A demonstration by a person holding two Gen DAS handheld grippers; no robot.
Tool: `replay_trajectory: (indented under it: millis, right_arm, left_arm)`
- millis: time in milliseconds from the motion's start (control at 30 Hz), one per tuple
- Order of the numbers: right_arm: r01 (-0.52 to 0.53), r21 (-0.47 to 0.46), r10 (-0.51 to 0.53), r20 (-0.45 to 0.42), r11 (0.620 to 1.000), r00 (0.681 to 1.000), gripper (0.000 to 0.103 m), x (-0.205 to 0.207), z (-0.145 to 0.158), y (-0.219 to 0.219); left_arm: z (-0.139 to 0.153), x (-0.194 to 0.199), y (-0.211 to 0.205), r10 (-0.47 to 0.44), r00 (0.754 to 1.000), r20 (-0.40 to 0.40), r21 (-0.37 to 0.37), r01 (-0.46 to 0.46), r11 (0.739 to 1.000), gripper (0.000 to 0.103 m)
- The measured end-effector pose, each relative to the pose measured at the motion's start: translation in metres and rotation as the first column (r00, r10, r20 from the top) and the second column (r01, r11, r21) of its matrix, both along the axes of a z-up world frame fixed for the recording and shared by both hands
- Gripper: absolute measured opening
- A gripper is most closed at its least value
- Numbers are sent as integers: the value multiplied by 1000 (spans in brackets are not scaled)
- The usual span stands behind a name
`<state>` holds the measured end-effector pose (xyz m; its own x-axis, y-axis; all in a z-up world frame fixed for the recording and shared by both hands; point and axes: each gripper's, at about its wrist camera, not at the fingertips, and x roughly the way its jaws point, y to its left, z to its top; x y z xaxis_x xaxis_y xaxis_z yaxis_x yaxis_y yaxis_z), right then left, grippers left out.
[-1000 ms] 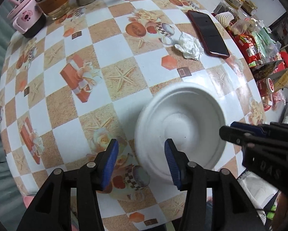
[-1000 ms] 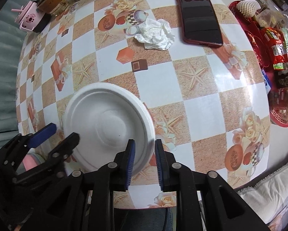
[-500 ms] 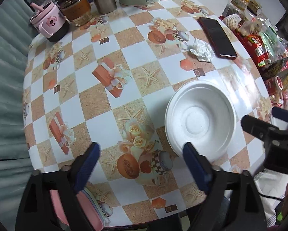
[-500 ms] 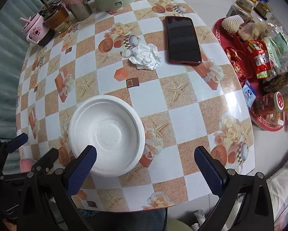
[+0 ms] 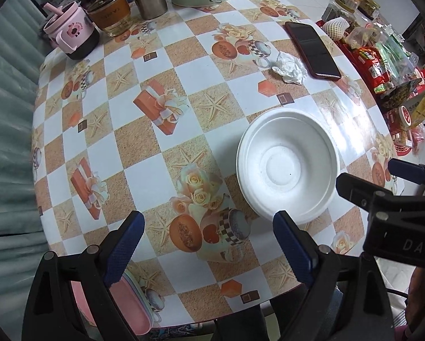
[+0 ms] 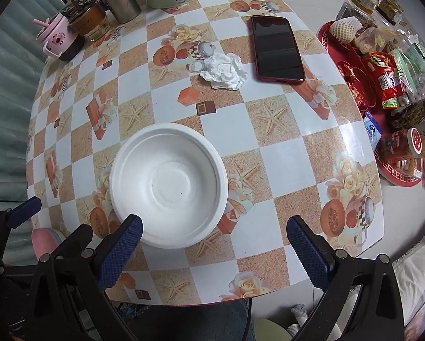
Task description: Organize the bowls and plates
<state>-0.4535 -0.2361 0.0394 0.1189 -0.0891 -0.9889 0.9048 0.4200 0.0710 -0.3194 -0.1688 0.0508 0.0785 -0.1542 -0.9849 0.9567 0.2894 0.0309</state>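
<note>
— Checkered oilcloth with starfish and roses covers the round surface (image 6: 280, 153). Where does the dishware sit?

— One white foam bowl (image 6: 168, 184) rests upright near the close edge of the surface. It looks as if its rim doubles, so it may be a bowl nested on a plate, but I cannot tell for sure.

— And the tongs?

— Both pairs hang above the near edge, spread wide and holding nothing. The left tongs (image 5: 208, 247) have the bowl ahead and to their right, its near rim just beyond the right fingertip. The right tongs (image 6: 214, 240) have it ahead and to their left, its near rim just beside the left fingertip.

— So the bowl lies between the two pairs?

— Yes, roughly between them. It is round, so it has no long axis; any point on the rim would serve. Neither pair seems clearly closer. I judge the right tongs slightly better lined up, since the rim already sits by one finger.

— Anything else around?

— A red phone (image 6: 276, 47) and a crumpled tissue (image 6: 225, 71) lie farther back, well apart from the bowl. Cups, including a pink mug (image 5: 72, 35), stand at the far left. A red tray of snacks (image 6: 383, 85) sits off to the right. No other plates or bowls show on the surface, so the stacking seems to me close to finished.
</note>
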Motion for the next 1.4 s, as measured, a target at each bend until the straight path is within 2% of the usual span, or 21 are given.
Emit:
replay_trajectory:
  millis: [567,1400]
  right_arm:
    - [41,14,-41,-15,999,999,102,-6,-3,3]
    - [74,44,-73,-32,996,997,102,-11,-12,2]
  left_arm:
    - [1,-7,1,-45,998,35,9,45,999,94]
    - [-8,-4,-2,-41,999,28,41,40,998,94]
